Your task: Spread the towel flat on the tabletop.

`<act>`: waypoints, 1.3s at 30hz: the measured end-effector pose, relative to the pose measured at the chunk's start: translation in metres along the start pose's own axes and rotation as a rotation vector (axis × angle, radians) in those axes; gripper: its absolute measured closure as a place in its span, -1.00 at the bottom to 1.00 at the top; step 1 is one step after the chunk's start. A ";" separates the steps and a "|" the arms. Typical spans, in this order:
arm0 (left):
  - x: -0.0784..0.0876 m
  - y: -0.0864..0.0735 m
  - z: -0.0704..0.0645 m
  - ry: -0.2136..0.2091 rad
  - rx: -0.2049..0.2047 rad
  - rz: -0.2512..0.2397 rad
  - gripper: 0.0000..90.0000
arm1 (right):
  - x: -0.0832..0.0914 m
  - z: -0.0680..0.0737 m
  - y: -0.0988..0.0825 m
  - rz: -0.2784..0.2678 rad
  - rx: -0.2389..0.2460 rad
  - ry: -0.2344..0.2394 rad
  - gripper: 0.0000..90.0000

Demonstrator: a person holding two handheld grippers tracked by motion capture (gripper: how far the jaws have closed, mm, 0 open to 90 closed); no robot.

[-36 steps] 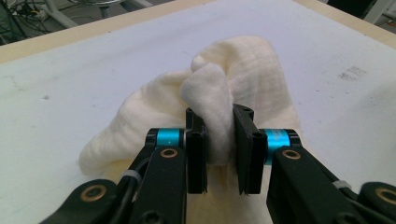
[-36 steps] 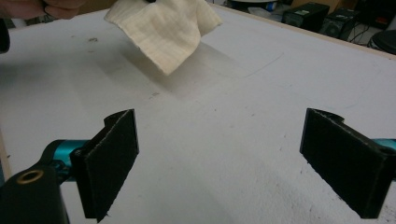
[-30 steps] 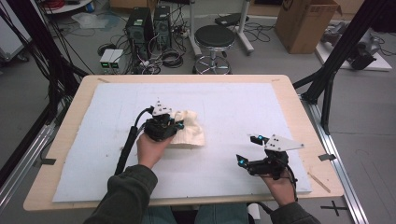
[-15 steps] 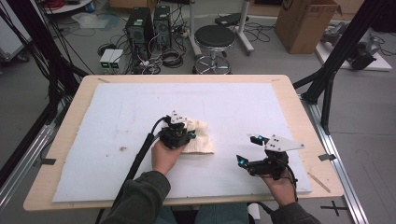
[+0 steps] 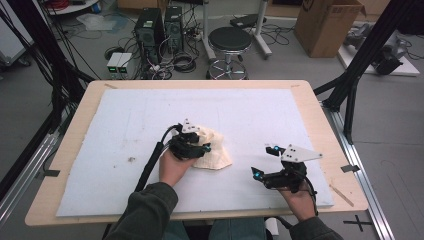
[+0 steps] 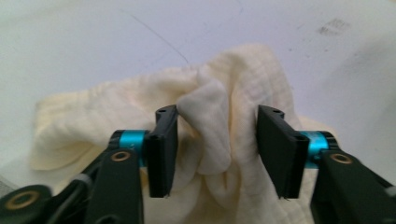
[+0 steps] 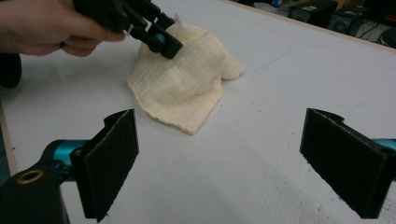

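Cloth (image 6: 219, 140) bunched between just-opened left claw (image 6: 217, 149), released; right claw (image 7: 224, 163) wide, empty.

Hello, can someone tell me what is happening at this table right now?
A person works a cream cloth on the white table with two hand-held grippers. The left gripper sits over the bunched cloth; its fingers have just been opening, with a fold standing loose between them. The right gripper waits open beside it, holding nothing.

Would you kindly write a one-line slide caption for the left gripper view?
The left gripper, its jaws just opened, straddles a raised fold of the cream cloth on the white table.
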State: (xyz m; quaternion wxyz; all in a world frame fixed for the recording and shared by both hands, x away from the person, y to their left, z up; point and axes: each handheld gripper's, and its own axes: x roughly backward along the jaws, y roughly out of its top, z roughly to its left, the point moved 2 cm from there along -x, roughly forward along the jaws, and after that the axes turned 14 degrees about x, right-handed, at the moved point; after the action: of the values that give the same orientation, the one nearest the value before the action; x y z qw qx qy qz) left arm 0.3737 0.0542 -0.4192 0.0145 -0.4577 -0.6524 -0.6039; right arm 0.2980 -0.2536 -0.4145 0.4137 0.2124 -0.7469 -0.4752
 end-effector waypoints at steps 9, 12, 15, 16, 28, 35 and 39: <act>0.044 0.004 0.037 0.023 -0.003 -0.058 0.03 | -0.016 -0.003 0.010 0.018 0.015 0.046 -0.74; 0.046 0.002 0.044 0.026 -0.001 -0.041 0.22 | -0.022 -0.006 0.013 0.026 0.025 0.062 -0.64; 0.042 -0.005 0.056 0.022 0.015 -0.002 0.28 | -0.029 -0.010 0.014 0.038 0.020 0.085 -0.48; 0.039 -0.006 0.058 0.021 0.018 0.013 0.28 | -0.032 -0.012 0.015 0.038 0.019 0.092 -0.42; 0.016 -0.018 0.066 -0.001 -0.020 0.156 0.68 | -0.081 -0.012 0.011 0.168 0.057 0.214 0.22; 0.012 -0.021 0.067 0.014 -0.059 0.197 0.71 | -0.103 -0.006 0.008 0.233 0.082 0.276 0.32; 0.011 -0.022 0.067 0.014 -0.068 0.195 0.78 | -0.111 -0.004 0.005 0.274 0.091 0.289 0.43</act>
State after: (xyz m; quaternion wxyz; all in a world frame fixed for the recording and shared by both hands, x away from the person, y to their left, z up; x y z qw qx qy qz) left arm 0.3896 0.1178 -0.4477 0.0621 -0.5149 -0.5838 -0.6247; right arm 0.3647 -0.1745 -0.4558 0.5672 0.1936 -0.7225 -0.3448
